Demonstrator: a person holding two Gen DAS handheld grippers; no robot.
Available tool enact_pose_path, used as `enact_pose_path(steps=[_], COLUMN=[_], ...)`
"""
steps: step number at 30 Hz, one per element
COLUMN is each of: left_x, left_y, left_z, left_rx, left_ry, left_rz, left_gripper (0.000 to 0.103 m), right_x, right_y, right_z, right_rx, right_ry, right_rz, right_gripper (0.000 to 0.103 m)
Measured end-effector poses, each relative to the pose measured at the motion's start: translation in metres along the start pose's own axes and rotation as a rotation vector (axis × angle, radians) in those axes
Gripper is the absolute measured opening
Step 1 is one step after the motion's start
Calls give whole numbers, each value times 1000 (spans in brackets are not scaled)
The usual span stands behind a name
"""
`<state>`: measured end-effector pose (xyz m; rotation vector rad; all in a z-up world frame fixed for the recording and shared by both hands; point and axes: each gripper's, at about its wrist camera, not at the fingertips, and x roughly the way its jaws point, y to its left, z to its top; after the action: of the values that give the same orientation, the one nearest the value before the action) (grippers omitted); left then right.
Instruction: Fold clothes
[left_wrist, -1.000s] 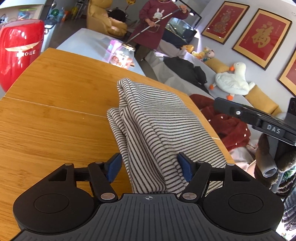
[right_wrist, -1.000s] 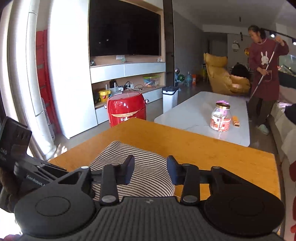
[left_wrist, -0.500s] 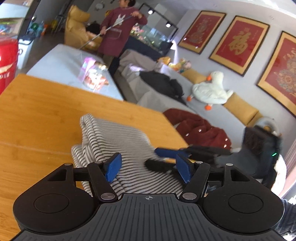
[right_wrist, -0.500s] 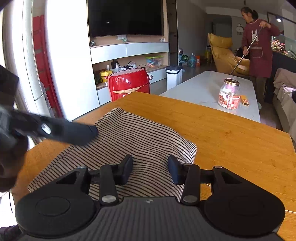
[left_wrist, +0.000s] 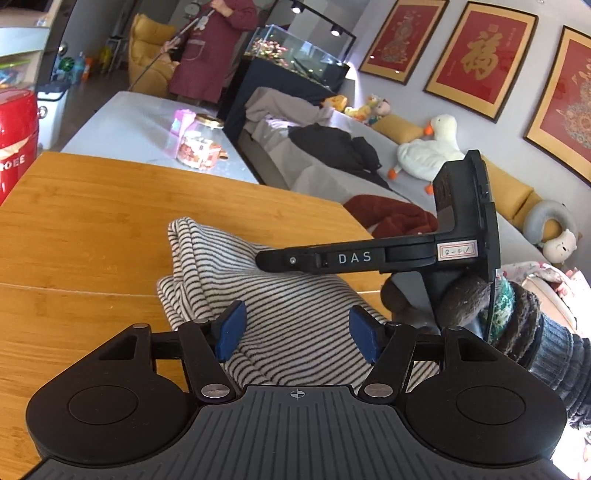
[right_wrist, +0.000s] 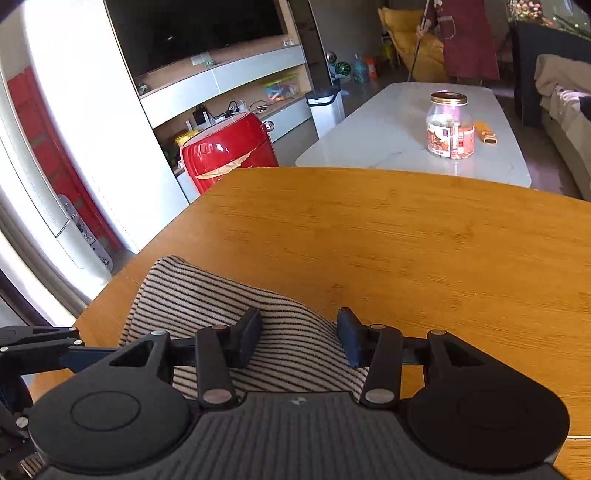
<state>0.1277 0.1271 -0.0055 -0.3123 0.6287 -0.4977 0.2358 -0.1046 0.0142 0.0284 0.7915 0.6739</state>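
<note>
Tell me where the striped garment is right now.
The striped garment lies bunched on the wooden table near its sofa-side edge, just ahead of both open grippers; the right wrist view shows it low and left of centre.

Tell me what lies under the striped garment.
The striped garment lies folded on the wooden table. Bare wood shows all around it; whatever sits directly beneath the fabric is covered.

Living room, daylit.
Framed red prints (left_wrist: 479, 56) on grey wall; sofa (left_wrist: 317, 173), white coffee table (right_wrist: 406, 122), dark TV (right_wrist: 207, 29), possibly off.
</note>
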Motion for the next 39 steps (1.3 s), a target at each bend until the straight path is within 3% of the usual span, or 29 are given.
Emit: enact_pose_path(steps=[6,12,16,20,23,27,30,31,35,39], left_x=[0,-4,0,6,-11,-19,-23,-24,-30,-35], left_y=[4,15,18,25,26,17,9,6,-5,-16], left_z=[-1,8,20,28,26,13,3,0,-14,-26], left_rx=[-4,-71,-39,-24,-83,-92,-93,-93,-93,-82], left_ry=[-7,-23,-20,7,8,15,22,24,34,47], left_rz=[-11,-39,97,236,203,161,131,121,81,53], left_gripper=[67,66,67,69,67,82,82,81,60,60], right_x=[-40,-102,-111,-93,-93,-96,-99,-99,-102,-109], right_y=[10,17,48,76,78,77,75,75,80,81], right_z=[-16,-54,-86,-111,-110,-114,-114,-114,-114,-113], right_rx=[-45,-47,-140,-317,-314,-328,-325,-319,-320,-301], right_ry=[-58,-142,-116,-129,-133,-146,-153,-152,-151,-163], right_rz=[-44,-15,75,-57,-51,-53,-52,-52,-66,-69], right_gripper=[46,54,55,69,73,73,73,73,74,75])
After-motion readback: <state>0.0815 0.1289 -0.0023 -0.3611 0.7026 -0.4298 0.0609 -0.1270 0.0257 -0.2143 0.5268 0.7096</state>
